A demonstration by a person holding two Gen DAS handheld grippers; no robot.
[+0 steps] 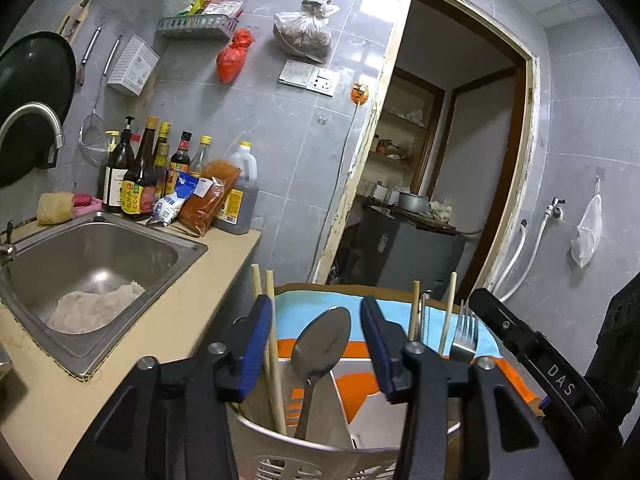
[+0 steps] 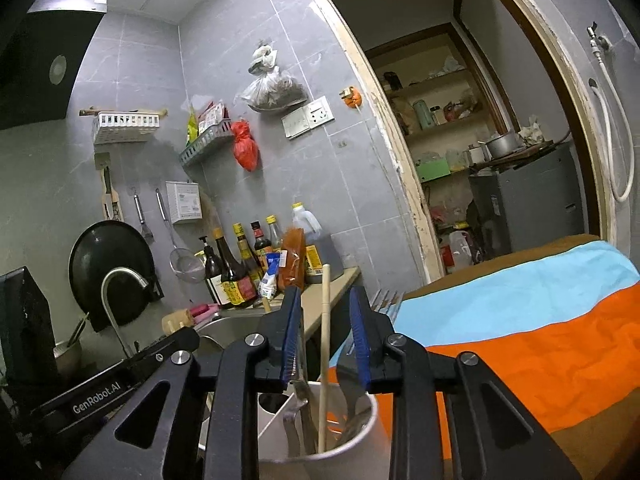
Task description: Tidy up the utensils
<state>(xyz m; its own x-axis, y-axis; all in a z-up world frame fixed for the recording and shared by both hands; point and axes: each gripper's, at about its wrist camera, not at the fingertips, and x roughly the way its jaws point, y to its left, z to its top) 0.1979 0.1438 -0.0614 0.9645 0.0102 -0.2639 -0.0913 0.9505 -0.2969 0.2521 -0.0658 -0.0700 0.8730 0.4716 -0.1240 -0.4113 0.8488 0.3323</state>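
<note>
We are holding the left tool (image 1: 316,344) open around the upright spoon (image 1: 320,354) in the holder (image 1: 320,452), lower centre; the right tool (image 2: 325,334), also open, is straddling an upright chopstick (image 2: 325,344).

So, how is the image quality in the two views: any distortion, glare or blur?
Left wrist view: strong fisheye bending of the door frame, black corners, dim bluish light, a sharp spoon with a soft highlight. Right wrist view: the same curving and dark corners, glare on the wall tiles, and the white holder's near rim slightly blurred.
</note>
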